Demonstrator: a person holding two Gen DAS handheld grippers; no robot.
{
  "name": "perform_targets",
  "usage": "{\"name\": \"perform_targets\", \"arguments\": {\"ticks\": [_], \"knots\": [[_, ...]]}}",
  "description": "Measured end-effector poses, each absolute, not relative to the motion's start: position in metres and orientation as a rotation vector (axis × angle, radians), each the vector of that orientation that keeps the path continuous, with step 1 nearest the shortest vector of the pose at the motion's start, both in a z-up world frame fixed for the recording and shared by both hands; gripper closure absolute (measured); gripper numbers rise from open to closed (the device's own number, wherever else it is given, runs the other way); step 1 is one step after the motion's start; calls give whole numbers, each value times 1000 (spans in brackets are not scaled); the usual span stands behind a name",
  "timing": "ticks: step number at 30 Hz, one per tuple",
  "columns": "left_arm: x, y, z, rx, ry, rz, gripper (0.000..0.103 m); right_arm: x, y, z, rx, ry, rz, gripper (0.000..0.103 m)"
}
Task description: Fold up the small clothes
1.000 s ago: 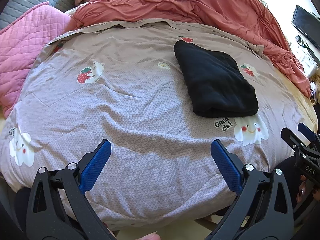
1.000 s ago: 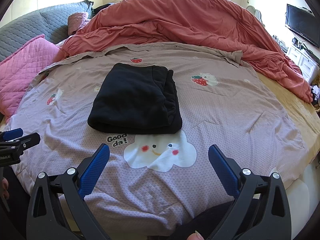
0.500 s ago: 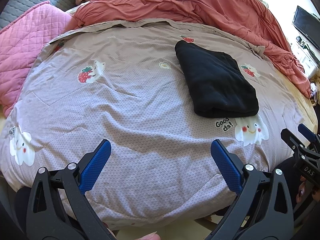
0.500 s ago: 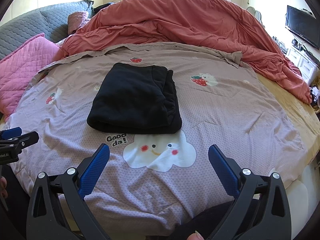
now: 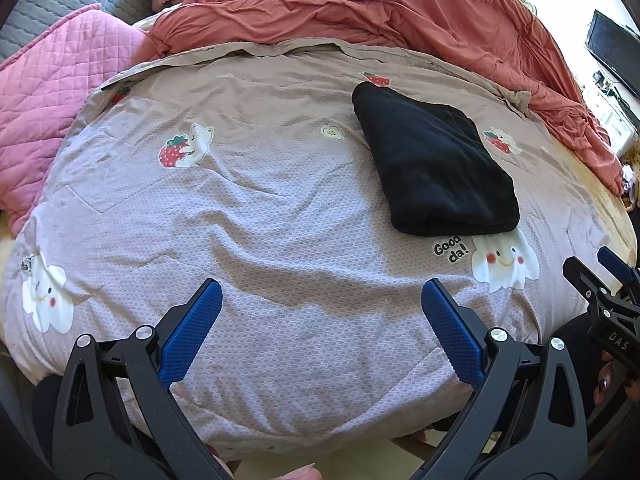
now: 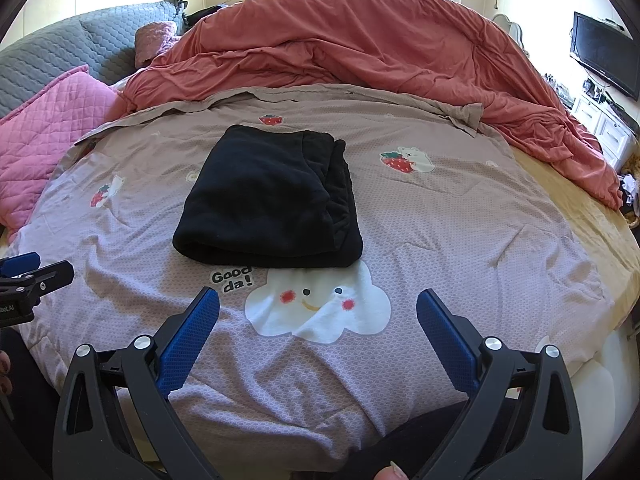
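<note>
Lying folded: black garment (image 6: 268, 196) on quilt (image 6: 440, 240) | both tongs (image 5: 320, 320) (image 6: 318, 320) wide, empty

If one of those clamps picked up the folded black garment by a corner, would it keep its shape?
Probably not. The black garment looks like soft, thick fleece folded in loose layers, so it would likely unfold and droop. Its fuzzy surface suggests the fingers would grip it without slipping. Pushed, it might drag the wrinkled quilt beneath rather than slide.
</note>
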State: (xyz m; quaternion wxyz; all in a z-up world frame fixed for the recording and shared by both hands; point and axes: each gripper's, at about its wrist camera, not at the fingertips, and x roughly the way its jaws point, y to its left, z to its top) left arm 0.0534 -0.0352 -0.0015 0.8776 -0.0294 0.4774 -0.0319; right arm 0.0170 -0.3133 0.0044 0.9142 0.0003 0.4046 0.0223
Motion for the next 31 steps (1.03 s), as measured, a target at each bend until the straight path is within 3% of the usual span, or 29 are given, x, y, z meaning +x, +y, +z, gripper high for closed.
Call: {"name": "perform_targets", "arguments": {"ticks": [14, 20, 26, 31], "knots": [[52, -35, -3, -67, 1004, -84, 9, 17, -326, 8, 26, 824, 22, 5], [59, -14, -7, -69, 1039, -27, 9, 6, -383, 35, 155, 736, -111, 5], [81, 89, -12, -224, 1028, 150, 9, -34, -531, 43, 277, 622, -488, 5], [98, 230, -33, -321, 1046, 476, 9, -95, -695, -25, 402, 724, -941, 5]]}}
